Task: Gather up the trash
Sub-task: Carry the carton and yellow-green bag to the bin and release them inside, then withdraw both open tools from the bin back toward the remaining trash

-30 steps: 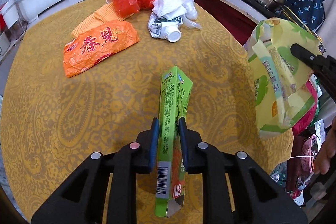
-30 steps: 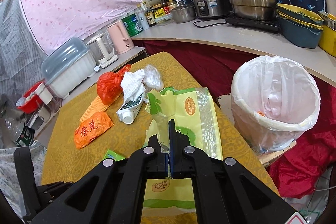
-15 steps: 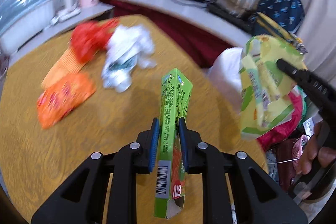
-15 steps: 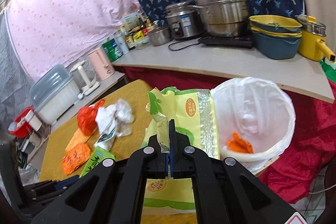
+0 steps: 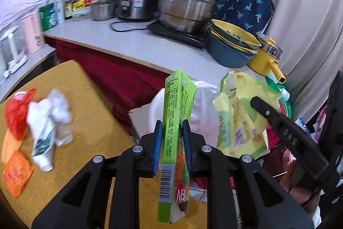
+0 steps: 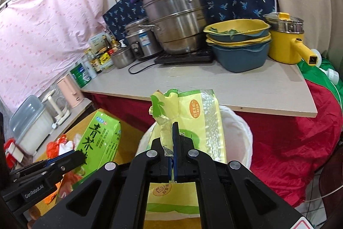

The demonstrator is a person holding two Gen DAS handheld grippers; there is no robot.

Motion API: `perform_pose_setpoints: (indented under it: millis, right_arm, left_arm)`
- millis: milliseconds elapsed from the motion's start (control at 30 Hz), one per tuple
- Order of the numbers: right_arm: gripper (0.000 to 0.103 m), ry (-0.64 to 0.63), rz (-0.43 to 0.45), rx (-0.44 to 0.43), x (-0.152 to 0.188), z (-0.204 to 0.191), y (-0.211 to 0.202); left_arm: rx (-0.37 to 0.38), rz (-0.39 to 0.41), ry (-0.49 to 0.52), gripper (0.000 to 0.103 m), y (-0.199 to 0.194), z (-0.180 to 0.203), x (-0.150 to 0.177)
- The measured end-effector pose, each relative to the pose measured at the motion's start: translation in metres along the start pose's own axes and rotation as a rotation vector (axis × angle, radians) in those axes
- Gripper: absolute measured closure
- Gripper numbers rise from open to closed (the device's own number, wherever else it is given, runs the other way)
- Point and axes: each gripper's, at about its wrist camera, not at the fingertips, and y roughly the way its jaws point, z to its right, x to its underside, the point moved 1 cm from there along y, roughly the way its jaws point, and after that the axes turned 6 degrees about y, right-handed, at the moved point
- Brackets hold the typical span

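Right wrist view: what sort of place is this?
Most likely a lived-in home kitchen: a stacked steel steamer pot and rice cooker on the counter, sauce bottles alongside, and a lined trash bin below.

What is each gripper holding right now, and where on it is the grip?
The left gripper clamps a green carton across its flat sides, near the middle. The right gripper pinches a yellow-green wrapper by its crumpled left edge.

Green carton (image 5: 174, 121), yellow-green wrapper (image 6: 199, 121)
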Motion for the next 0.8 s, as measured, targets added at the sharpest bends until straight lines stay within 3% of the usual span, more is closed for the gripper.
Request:
perform_pose_setpoints:
  millis: [200,467,500,567,633,800]
  right_arm:
    - [0.102,0.042,-0.026,0.018,-0.007,0.029,0.025]
    - [0.101,0.059,-0.069,0.009,-0.009,0.041,0.060]
    - [0.098,0.058,-0.076,0.007,-0.010,0.041,0.063]
    - [0.092,0.064,-0.075,0.005,-0.010,0.040,0.067]
    - [0.078,0.067,-0.067,0.009,-0.012,0.037,0.067]
    - [0.063,0.065,-0.026,0.012,-0.017,0.030,0.054]
  left_arm:
    - [0.038,-0.047,0.009,0.084,0.050,0.015,-0.016]
    - [0.059,-0.083,-0.002,0.083,0.086,0.017,-0.022]
    - [0.050,-0.079,-0.002,0.080,0.086,0.015,-0.023]
    - [0.031,-0.069,0.001,0.064,0.087,0.014,-0.026]
    - [0.019,-0.058,-0.001,0.059,0.086,0.013,-0.029]
    - [-0.007,-0.031,-0.013,0.045,0.076,0.005,-0.033]
